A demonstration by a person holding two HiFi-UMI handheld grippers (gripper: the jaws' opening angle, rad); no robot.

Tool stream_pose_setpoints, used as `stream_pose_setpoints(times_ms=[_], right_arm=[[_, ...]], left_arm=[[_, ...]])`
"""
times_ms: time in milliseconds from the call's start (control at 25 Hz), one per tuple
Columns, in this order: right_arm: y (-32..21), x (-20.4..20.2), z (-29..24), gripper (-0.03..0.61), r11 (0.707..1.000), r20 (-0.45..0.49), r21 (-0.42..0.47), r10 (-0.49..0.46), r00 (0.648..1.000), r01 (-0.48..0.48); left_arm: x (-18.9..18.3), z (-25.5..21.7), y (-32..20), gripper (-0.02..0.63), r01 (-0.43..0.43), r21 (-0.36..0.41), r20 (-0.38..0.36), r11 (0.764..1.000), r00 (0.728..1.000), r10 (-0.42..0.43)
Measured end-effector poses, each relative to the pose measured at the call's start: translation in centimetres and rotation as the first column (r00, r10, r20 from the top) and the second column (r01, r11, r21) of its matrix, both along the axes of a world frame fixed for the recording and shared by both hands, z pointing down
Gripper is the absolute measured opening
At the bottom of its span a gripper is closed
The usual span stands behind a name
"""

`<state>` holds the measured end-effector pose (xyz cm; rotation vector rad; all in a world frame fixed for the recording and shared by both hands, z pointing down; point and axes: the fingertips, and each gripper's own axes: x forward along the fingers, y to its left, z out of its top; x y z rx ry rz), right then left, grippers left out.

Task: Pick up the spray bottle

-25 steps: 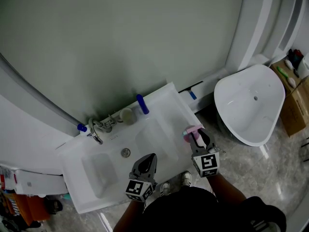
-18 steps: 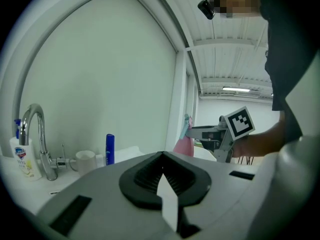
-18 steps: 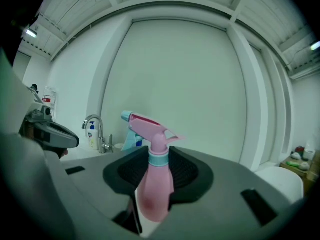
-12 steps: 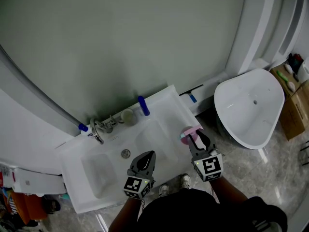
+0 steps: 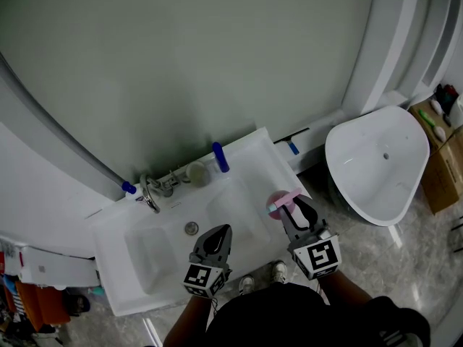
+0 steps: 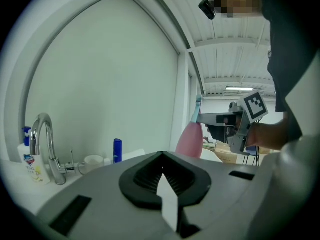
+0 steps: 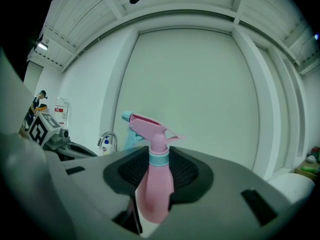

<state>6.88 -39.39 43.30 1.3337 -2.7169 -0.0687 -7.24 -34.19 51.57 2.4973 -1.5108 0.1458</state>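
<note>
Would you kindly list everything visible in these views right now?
spray bottle: one, pink, held, front right
washbasin: one, white, against wall
faucet: one, chrome, back ledge
soap bottle: one, blue-capped, left of faucet
cup: one, pale, right of faucet
blue bottle: one, right of cup
tub: one, white, floor right
cardboard box: one, brown, far right
left gripper: shut, empty
right gripper: shut on spray bottle
</note>
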Motion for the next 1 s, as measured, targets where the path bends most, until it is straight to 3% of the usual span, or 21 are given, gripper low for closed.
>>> stream_pose_setpoints(times_ms=[1000], right_arm=[[0.9,-0.2,0.6,0.129,1.000,0.000,-0.011,-0.010,1.000,0.010]], left_arm=[[-0.2,-1.0,0.6,-0.008,0.029,0.022,-0.011,0.999,1.000,-0.029]])
